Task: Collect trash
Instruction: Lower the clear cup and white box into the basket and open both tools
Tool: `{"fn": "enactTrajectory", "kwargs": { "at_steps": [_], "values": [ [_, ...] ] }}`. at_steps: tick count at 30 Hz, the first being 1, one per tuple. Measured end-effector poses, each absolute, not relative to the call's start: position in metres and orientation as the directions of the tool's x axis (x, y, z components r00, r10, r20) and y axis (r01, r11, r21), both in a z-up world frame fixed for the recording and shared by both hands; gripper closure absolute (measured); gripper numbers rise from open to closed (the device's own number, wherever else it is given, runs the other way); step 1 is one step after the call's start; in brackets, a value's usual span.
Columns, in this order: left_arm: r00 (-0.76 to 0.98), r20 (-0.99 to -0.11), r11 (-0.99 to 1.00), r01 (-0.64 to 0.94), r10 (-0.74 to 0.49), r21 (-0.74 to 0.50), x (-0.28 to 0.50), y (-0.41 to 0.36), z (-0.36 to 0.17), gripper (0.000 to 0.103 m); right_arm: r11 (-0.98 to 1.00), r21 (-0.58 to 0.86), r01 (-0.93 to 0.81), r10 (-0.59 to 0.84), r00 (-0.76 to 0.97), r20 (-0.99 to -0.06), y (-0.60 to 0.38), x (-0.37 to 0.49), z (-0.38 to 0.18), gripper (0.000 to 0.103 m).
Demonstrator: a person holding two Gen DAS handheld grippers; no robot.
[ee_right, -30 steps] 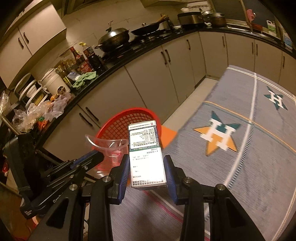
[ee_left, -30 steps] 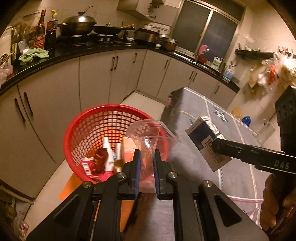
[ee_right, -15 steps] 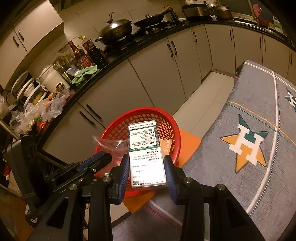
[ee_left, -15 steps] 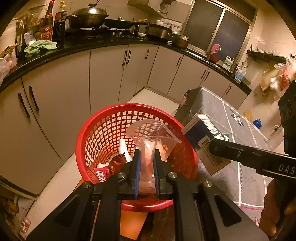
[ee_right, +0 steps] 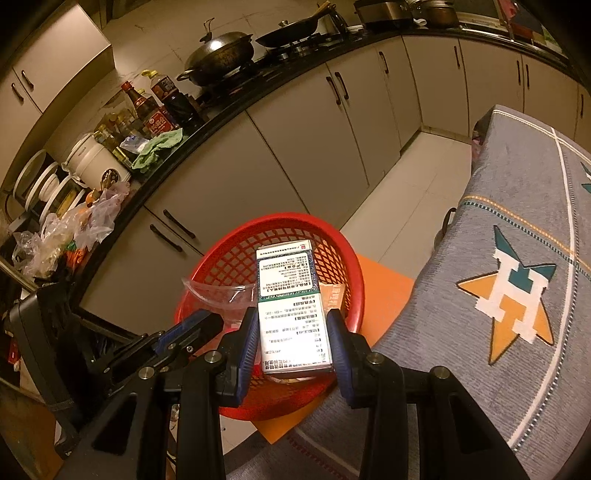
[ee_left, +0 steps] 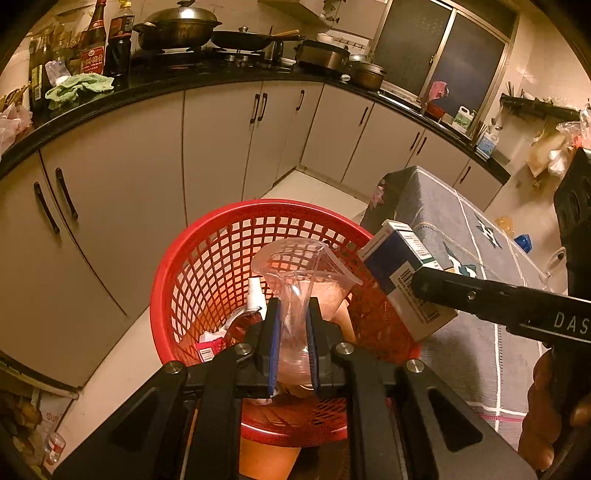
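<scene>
Along the left we see a black countertop point(ee_left: 155, 88) with sauce bottles point(ee_left: 96, 40), a green cloth point(ee_left: 79, 86) and a lidded wok point(ee_left: 177, 27) above pale cabinets point(ee_left: 122, 177). Our left gripper point(ee_left: 291, 334) squeezes a clear plastic cup point(ee_left: 303, 280) over the red basket point(ee_left: 207, 266), which holds wrappers. Our right gripper point(ee_right: 291, 339) clamps a printed carton point(ee_right: 290, 310) over the basket's right rim. Farther right stands the table's grey star-patterned cloth point(ee_right: 517, 229).
</scene>
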State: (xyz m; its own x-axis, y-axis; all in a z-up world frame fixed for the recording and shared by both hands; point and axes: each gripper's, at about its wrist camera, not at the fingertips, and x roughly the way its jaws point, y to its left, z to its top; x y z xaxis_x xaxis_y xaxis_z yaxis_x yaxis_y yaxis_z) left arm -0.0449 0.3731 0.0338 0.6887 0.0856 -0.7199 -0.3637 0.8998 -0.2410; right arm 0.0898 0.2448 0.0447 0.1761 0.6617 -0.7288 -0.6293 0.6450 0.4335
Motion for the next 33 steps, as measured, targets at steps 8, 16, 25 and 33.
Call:
{"fn": "enactTrajectory", "kwargs": {
  "at_steps": [8,16,25,33],
  "values": [
    [0.683,-0.725,0.899,-0.368,0.088,-0.238,-0.043,0.374,0.032,0.090,0.648,0.437,-0.623,0.660,0.174,-0.730,0.248,0.092,0.041,0.062],
    [0.677,-0.731,0.902,-0.367,0.092,-0.227,-0.042,0.375,0.029,0.090,0.647,0.442,-0.621,0.663,0.172,-0.729,0.248,0.093,0.039,0.062],
    [0.669,-0.737,0.904,-0.369,0.097,-0.216,-0.039,0.374,0.026,0.090,0.647,0.444,-0.620,0.662,0.167,-0.731,0.255,0.095,0.035,0.063],
    [0.668,-0.738,0.903,-0.371,0.098,-0.215,-0.038,0.375,0.025,0.090,0.649,0.447,-0.616,0.661,0.166,-0.732,0.258,0.098,0.032,0.062]
  ]
}}
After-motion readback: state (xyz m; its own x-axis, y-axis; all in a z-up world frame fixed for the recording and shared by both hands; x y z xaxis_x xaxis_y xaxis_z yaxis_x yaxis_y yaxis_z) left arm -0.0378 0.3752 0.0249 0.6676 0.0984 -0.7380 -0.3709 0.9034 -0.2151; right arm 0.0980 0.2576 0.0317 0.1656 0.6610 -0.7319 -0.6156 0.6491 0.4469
